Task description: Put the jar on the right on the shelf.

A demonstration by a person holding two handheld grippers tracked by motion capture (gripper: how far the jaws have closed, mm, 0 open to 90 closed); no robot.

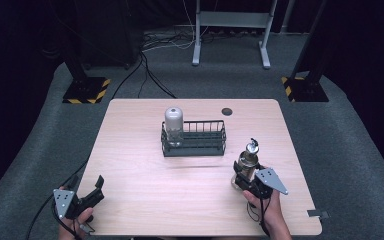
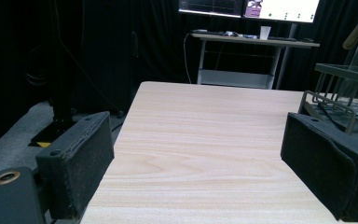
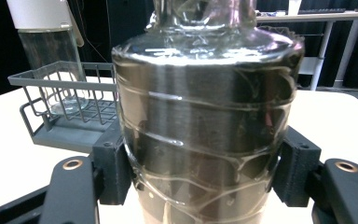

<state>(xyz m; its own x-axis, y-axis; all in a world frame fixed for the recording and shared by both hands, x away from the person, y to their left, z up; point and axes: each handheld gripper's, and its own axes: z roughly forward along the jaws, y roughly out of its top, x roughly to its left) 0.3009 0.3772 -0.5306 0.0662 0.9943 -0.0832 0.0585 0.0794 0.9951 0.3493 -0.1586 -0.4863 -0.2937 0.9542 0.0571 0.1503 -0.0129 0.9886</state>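
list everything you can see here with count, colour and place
clear glass bottle with a dark pump top: 1, clear with dark top, right front of the table, upright between the right claw's jaws
clear bottle with a rounded white cap: 1, clear and white, upright in the left end of the basket
dark grey wire basket: 1, dark grey, middle of the table
light wooden table: 1, pale wood, centre of the high view
black and yellow striped stand bases: 2, on the grey floor beyond the table's far corners
grey metal frame: 1, floor behind the table
left claw: 1, black, left front edge, open, nothing in it
right claw: 1, black, shut on the glass bottle
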